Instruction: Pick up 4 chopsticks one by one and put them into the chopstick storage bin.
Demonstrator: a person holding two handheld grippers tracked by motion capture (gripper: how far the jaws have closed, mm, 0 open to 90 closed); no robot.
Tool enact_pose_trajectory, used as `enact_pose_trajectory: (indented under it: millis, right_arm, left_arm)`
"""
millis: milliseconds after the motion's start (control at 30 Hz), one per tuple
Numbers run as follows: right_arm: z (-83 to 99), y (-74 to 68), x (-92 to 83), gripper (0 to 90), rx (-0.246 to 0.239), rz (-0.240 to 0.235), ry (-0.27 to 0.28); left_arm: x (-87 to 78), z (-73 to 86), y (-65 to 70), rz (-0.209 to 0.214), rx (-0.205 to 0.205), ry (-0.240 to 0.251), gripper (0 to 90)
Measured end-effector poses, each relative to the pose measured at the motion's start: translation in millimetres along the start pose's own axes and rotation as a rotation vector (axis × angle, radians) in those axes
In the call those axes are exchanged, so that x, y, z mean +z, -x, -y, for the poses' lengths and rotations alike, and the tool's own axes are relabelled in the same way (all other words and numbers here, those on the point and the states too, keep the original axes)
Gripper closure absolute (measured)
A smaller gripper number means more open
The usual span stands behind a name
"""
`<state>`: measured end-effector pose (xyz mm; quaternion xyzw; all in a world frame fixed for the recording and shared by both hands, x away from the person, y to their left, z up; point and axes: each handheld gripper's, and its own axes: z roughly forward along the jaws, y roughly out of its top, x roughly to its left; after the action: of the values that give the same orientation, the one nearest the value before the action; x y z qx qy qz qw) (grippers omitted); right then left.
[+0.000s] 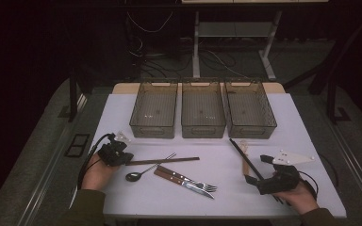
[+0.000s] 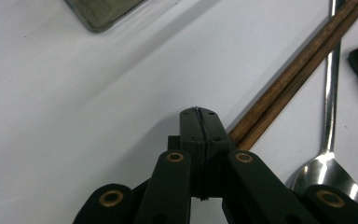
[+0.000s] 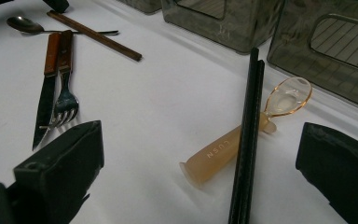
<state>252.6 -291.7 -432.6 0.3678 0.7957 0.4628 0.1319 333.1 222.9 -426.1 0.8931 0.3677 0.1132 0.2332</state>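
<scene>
Brown chopsticks (image 1: 162, 161) lie paired flat, black chopsticks (image 1: 246, 159) across translucent spoon (image 3: 242, 137).

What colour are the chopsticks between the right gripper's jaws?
Black chopsticks, clearest in the right gripper view.

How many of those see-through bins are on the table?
3, in a row along the far side of the table: the left bin, the middle bin and the right bin. They stand close side by side, all apparently empty; nothing seems hidden behind them.
</scene>
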Motion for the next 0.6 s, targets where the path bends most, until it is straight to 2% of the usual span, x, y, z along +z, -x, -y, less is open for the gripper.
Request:
enact_pose_trajectory:
  millis: [200, 600]
  right_arm:
    - [0.0, -0.2, -0.1, 1.0, 0.000, -0.001, -0.001]
    - [-0.1, -0.3, -0.2, 1.0, -0.003, 0.000, -0.001]
  left_arm:
    - [-2.0, 2.7, 5.2, 0.011, 0.014, -0.001, 88.9]
    - [-6.4, 10.9, 12.1, 0.051, 0.012, 0.011, 88.9]
